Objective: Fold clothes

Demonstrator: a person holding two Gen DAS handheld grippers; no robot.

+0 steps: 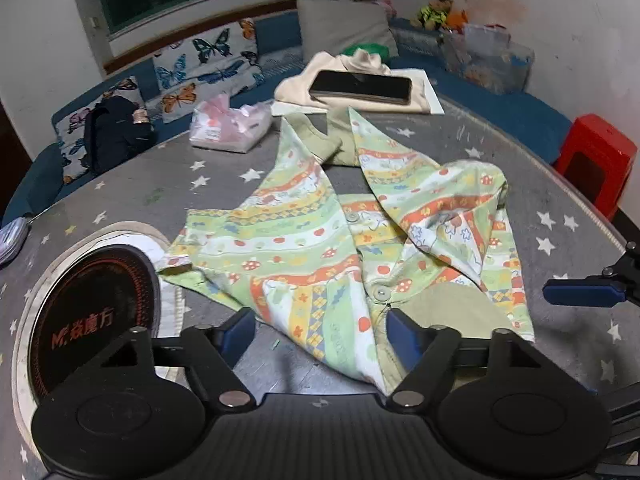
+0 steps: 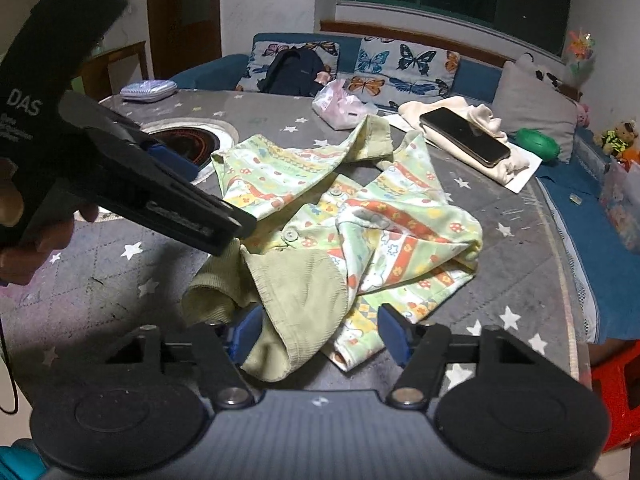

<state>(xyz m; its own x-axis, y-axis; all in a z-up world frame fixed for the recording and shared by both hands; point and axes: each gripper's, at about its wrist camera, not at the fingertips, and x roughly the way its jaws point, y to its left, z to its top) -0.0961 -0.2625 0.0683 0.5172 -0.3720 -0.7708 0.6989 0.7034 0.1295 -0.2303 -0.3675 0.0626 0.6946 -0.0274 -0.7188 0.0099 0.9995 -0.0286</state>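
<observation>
Here both grippers' jaws stand spread, straddling the shirt's [image 1: 304,240] near edges; bare table [image 1: 120,184] surrounds.

Left gripper [image 1: 320,330] hovering over a crumpled shirt

The patterned shirt [image 1: 332,236] is lying on the star-print table [image 1: 120,184], its hem sitting between the parted blue pads; a phone [image 1: 360,87] is resting on cream cloth [image 1: 296,88] at twelve o'clock.
</observation>
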